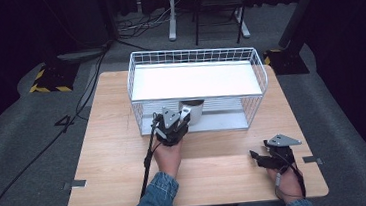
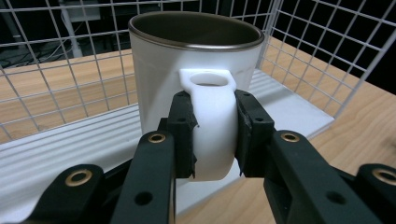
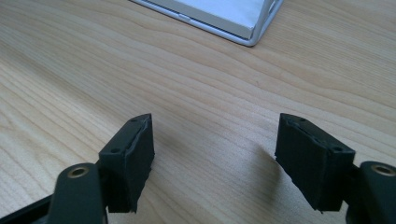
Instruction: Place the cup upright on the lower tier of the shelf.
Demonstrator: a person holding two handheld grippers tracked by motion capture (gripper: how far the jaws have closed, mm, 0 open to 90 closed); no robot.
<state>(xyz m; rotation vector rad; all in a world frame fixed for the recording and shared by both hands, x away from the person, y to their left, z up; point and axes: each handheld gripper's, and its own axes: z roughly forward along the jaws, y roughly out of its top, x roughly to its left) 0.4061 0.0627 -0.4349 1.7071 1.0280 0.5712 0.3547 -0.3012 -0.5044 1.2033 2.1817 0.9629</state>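
A white mug (image 2: 187,65) with a dark inside stands upright on the lower shelf of a white wire rack (image 1: 140,71). In the high view the mug (image 1: 193,109) shows under the rack's upper shelf. My left gripper (image 2: 215,135) is shut on the mug's white handle (image 2: 212,126), its pads pressing both sides. From above, the left gripper (image 1: 175,123) sits at the rack's open front. My right gripper (image 3: 215,154) is open over bare wood with nothing between its fingers; it rests near the table's front right (image 1: 263,157).
The wooden table (image 1: 115,154) carries the wire rack at its back half. The rack's upper shelf (image 1: 194,79) overhangs the mug. A corner of the rack's base (image 3: 224,21) lies ahead of the right gripper. Cables run across the grey floor at the left.
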